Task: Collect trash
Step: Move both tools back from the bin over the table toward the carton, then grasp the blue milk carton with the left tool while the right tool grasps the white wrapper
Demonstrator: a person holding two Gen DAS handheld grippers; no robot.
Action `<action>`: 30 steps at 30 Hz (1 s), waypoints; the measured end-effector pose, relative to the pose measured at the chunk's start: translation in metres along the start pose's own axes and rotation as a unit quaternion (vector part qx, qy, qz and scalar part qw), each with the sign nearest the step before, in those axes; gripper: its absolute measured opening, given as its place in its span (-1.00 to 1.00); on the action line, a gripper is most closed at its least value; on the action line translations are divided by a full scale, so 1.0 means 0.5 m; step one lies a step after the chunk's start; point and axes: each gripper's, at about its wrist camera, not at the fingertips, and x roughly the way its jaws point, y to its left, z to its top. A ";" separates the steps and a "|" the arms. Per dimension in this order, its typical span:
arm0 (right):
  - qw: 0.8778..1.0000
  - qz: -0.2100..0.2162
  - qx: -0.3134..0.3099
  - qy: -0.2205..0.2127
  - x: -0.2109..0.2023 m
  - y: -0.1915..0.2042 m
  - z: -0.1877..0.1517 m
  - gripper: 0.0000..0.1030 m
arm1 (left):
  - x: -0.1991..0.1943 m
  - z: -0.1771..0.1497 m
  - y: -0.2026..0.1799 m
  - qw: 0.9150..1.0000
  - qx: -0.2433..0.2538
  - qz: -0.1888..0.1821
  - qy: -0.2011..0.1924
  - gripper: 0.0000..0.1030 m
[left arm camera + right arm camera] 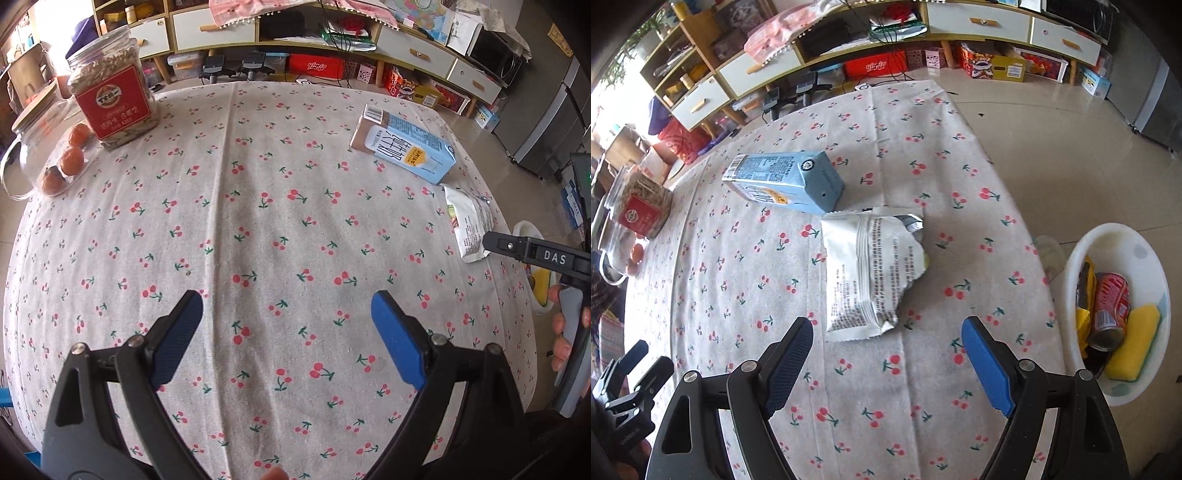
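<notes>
Hovering over the cherry-print worktop, the right hand-held gripper stood with its jaws wide apart, empty. Just beyond its fingertips lay a torn white snack wrapper, crumpled, printed with small dark text, near the worktop's right edge. Behind it, touching or nearly so, lay a pale blue drink carton on its side. The left hand-held gripper gaped empty too.

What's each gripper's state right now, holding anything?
Left gripper: open, empty, over bare tablecloth.
Right gripper: open, empty, close above the white snack wrapper, not touching it.
</notes>
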 end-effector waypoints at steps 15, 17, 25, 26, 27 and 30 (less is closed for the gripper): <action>0.998 -0.056 -0.038 0.001 0.085 0.048 0.042 0.64 | 0.011 -0.002 0.032 1.000 -0.017 0.005 0.009 0.79; 0.998 -0.055 -0.038 -0.002 0.083 0.047 0.043 0.57 | 0.014 0.000 0.029 1.000 -0.015 0.006 0.009 0.79; 0.999 -0.027 -0.017 0.003 0.052 -0.010 0.039 -0.22 | 0.023 0.043 -0.014 1.000 -0.015 -0.019 0.011 0.79; 1.000 -0.021 -0.011 0.004 0.048 -0.020 0.038 -0.26 | 0.024 0.053 -0.022 0.999 -0.019 -0.024 0.011 0.79; 1.000 -0.015 -0.004 0.006 0.042 -0.032 0.036 -0.27 | 0.026 0.064 -0.031 0.999 -0.025 -0.032 0.012 0.79; 1.000 -0.002 0.009 0.002 0.020 -0.069 0.029 -0.40 | 0.039 0.102 -0.070 0.997 -0.042 -0.056 0.013 0.79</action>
